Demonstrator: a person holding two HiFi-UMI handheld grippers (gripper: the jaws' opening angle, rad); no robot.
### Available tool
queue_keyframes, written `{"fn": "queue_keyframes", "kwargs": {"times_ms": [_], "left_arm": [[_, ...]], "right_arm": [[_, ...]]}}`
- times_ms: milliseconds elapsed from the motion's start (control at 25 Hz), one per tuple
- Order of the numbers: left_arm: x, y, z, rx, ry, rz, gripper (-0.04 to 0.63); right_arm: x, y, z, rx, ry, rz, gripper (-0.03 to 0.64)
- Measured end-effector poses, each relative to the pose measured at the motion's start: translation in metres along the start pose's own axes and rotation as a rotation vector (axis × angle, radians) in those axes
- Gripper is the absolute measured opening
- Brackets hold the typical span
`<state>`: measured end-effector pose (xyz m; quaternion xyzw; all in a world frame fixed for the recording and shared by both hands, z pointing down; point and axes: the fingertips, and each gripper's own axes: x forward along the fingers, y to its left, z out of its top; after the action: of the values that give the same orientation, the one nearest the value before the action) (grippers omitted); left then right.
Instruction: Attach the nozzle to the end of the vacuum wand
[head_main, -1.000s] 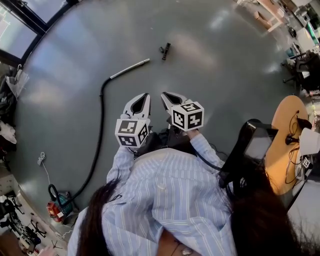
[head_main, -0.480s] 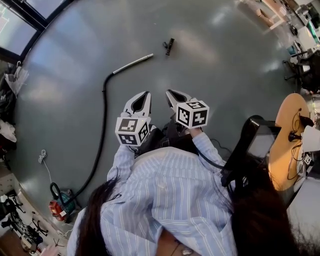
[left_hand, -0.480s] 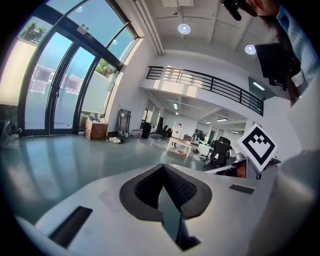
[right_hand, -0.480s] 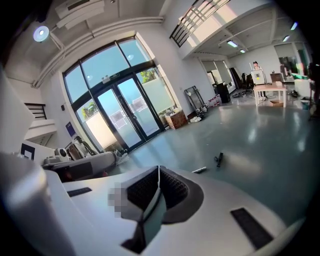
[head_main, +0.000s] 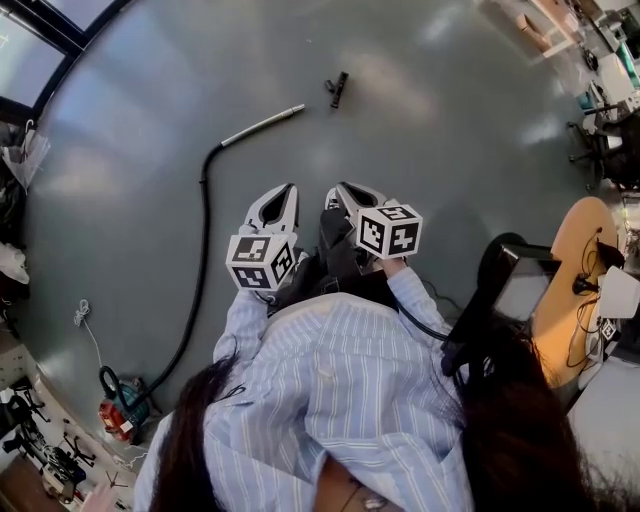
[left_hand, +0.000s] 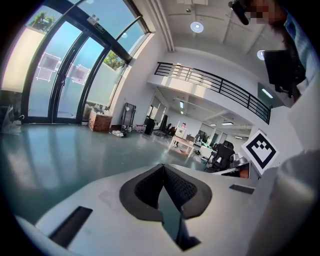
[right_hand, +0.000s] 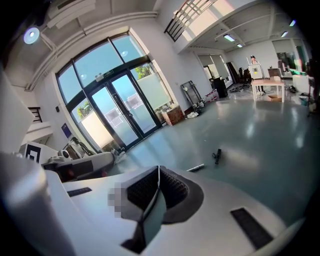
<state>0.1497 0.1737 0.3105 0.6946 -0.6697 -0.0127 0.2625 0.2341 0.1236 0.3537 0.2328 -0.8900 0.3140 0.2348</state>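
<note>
A small black nozzle (head_main: 337, 89) lies on the grey floor ahead of me, also seen far off in the right gripper view (right_hand: 217, 156). The silver vacuum wand (head_main: 262, 124) lies to its left, with its free end (right_hand: 196, 168) pointing toward the nozzle; a black hose (head_main: 203, 230) runs back from it. My left gripper (head_main: 284, 193) and right gripper (head_main: 339, 193) are held side by side in front of my body, well short of both parts. Both are shut with nothing between the jaws (left_hand: 162, 168) (right_hand: 159, 170).
The hose leads to a red vacuum body (head_main: 113, 420) at lower left. A black chair (head_main: 500, 290) and a round wooden table (head_main: 575, 270) stand at the right. Glass doors (right_hand: 120, 115) and clutter line the far left.
Both grippers have drifted slightly, the right one a little to the right, and stay shut and empty. The wand and nozzle lie where they were.
</note>
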Motion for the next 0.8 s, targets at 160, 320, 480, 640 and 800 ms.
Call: {"fn": "queue_keyframes", "kwargs": {"times_ms": [160, 320, 480, 640, 800], "left_arm": [[0.039, 0.016, 0.014, 0.005, 0.01, 0.023, 0.006], [0.088, 0.025, 0.043, 0.029, 0.007, 0.037, 0.006], [0.142, 0.022, 0.072, 0.043, -0.001, 0.031, 0.006], [0.185, 0.028, 0.096, 0.048, -0.001, 0.045, 0.006], [0.214, 0.033, 0.106, 0.035, 0.017, 0.066, 0.006]], "right_arm": [[0.028, -0.026, 0.035, -0.016, 0.009, 0.014, 0.014], [0.055, -0.052, 0.087, -0.058, 0.01, 0.044, 0.014], [0.076, -0.083, 0.133, -0.069, 0.008, 0.075, 0.014], [0.097, -0.111, 0.166, -0.057, 0.028, 0.089, 0.014], [0.114, -0.139, 0.184, -0.026, 0.044, 0.087, 0.014]]}}
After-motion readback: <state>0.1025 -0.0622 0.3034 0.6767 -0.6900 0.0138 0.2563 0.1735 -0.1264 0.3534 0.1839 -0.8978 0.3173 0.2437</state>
